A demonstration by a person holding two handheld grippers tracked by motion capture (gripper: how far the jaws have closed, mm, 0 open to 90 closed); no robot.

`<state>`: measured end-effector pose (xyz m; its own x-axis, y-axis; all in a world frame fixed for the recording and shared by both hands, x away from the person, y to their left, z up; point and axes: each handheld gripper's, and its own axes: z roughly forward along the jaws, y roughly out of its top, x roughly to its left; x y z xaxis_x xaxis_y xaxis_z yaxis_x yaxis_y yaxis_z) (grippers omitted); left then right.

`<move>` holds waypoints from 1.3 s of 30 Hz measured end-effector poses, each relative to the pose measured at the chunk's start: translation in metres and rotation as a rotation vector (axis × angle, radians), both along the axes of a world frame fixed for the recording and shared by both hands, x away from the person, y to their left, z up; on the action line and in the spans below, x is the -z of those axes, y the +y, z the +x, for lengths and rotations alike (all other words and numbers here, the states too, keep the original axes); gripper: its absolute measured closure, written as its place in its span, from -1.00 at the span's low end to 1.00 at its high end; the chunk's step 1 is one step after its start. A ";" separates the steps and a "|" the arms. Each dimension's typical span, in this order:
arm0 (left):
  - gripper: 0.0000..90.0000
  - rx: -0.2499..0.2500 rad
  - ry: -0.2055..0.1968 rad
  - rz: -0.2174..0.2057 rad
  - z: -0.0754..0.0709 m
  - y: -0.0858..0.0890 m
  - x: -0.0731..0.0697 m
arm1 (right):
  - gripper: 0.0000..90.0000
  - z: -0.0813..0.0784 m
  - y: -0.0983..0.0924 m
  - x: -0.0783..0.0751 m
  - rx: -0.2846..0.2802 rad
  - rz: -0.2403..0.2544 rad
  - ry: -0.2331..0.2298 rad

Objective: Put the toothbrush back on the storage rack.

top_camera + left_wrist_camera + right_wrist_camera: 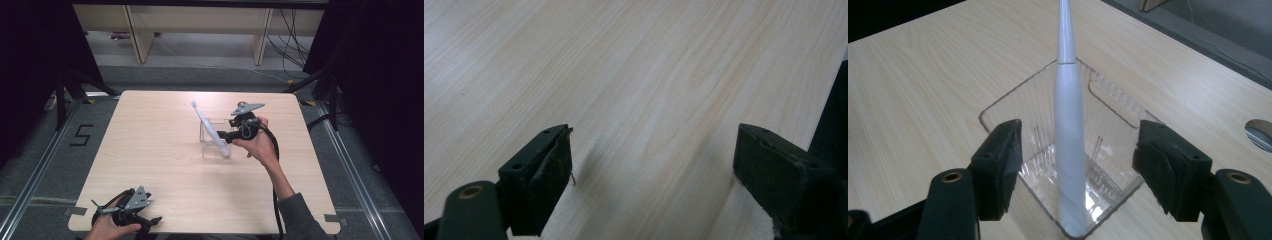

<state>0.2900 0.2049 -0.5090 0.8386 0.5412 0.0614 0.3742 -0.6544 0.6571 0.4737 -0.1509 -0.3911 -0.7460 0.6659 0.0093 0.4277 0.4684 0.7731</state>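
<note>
A: Where's the toothbrush?

B: Standing tilted in the clear holder mid-bench, its foot in one corner; the right gripper has its fingers wide either side of the handle, not pressing it.

A: How will it handle?

B: Light, stiff, smooth, likely slippery; grip the thick lower handle, not the thin neck; the left gripper rests wide and empty.

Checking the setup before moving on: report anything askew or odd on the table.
Only the white toothbrush: it leans steeply in the clear container, head poking past the rim. The right gripper has open jaws around it, not touching.
</note>
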 end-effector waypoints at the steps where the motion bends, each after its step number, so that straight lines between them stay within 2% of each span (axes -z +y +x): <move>1: -0.66 0.000 -0.001 0.000 0.000 0.000 0.000 | -0.20 0.000 -0.001 0.000 -0.003 0.004 -0.006; 2: -0.66 0.003 0.003 0.001 0.000 0.000 0.000 | -0.20 -0.001 -0.002 -0.001 0.008 0.012 0.006; 4: -0.66 0.009 0.001 0.011 0.001 0.001 -0.001 | -0.20 -0.002 -0.004 -0.002 0.006 0.009 -0.005; 5: -0.66 0.009 0.001 0.011 0.001 0.001 -0.001 | -0.20 -0.003 -0.005 -0.002 0.004 0.011 0.008; 6: -0.66 0.009 0.001 0.011 0.001 0.001 -0.001 | -0.20 -0.003 -0.006 -0.002 0.010 0.014 -0.017; 7: -0.66 0.003 0.008 0.006 0.001 0.000 0.000 | -0.21 -0.004 -0.007 -0.003 0.017 0.021 -0.006; 8: -0.66 0.014 0.000 0.013 0.001 0.001 -0.001 | -0.21 -0.003 -0.008 -0.004 0.004 0.016 -0.024; 9: -0.66 0.010 0.001 0.009 0.001 0.001 -0.001 | -0.21 -0.006 -0.009 -0.005 0.016 0.021 0.007; 10: -0.66 0.010 0.001 0.009 0.001 0.001 -0.001 | -0.21 -0.005 -0.010 -0.005 0.007 0.016 -0.013; 13: -0.66 0.013 0.003 0.010 0.001 0.001 -0.001 | -0.22 -0.006 -0.013 -0.006 0.009 0.017 -0.036; 16: -0.66 0.011 0.000 0.011 0.001 0.001 -0.001 | -0.23 -0.010 -0.015 -0.007 0.024 0.022 -0.005; 19: -0.66 0.014 -0.001 0.013 0.001 0.001 -0.001 | -0.23 -0.010 -0.018 -0.006 0.015 0.015 -0.029; 22: -0.66 0.015 0.001 0.010 0.000 0.001 -0.001 | -0.24 -0.013 -0.021 -0.006 0.027 0.019 -0.009; 26: -0.66 0.012 -0.002 0.012 0.000 0.001 -0.002 | -0.26 -0.015 -0.027 -0.007 0.034 0.011 -0.013; 28: -0.66 0.010 0.004 0.009 0.000 0.001 -0.002 | -0.27 -0.017 -0.030 -0.006 0.045 0.025 -0.020; 29: -0.66 0.008 0.008 0.007 0.000 0.001 -0.001 | -0.27 -0.017 -0.032 -0.007 0.040 0.021 -0.010; 30: -0.66 0.016 0.000 0.012 0.000 0.001 -0.002 | -0.27 -0.016 -0.034 -0.007 0.028 0.024 -0.026; 33: -0.66 0.017 -0.001 0.009 0.000 0.001 -0.002 | -0.28 -0.019 -0.038 -0.008 0.038 0.025 -0.033; 34: -0.66 0.016 -0.002 0.010 0.000 0.001 -0.002 | -0.28 -0.020 -0.038 -0.007 0.046 0.035 -0.022; 36: -0.66 0.017 -0.003 0.012 0.000 0.001 -0.002 | -0.28 -0.020 -0.041 -0.008 0.030 0.029 -0.032; 37: -0.66 0.005 0.005 0.006 0.000 0.001 -0.001 | -0.28 -0.023 -0.042 -0.009 0.050 0.036 -0.011; 38: -0.66 0.007 0.002 0.008 0.000 0.001 -0.001 | -0.29 -0.022 -0.044 -0.009 0.043 0.030 -0.027; 39: -0.66 0.010 0.001 0.010 0.000 0.001 -0.002 | -0.29 -0.022 -0.044 -0.009 0.037 0.039 -0.024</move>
<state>0.2904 0.2062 -0.5074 0.8442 0.5319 0.0661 0.3681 -0.6650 0.6498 0.4514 -0.1954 -0.3821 -0.7211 0.6926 0.0176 0.4251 0.4222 0.8006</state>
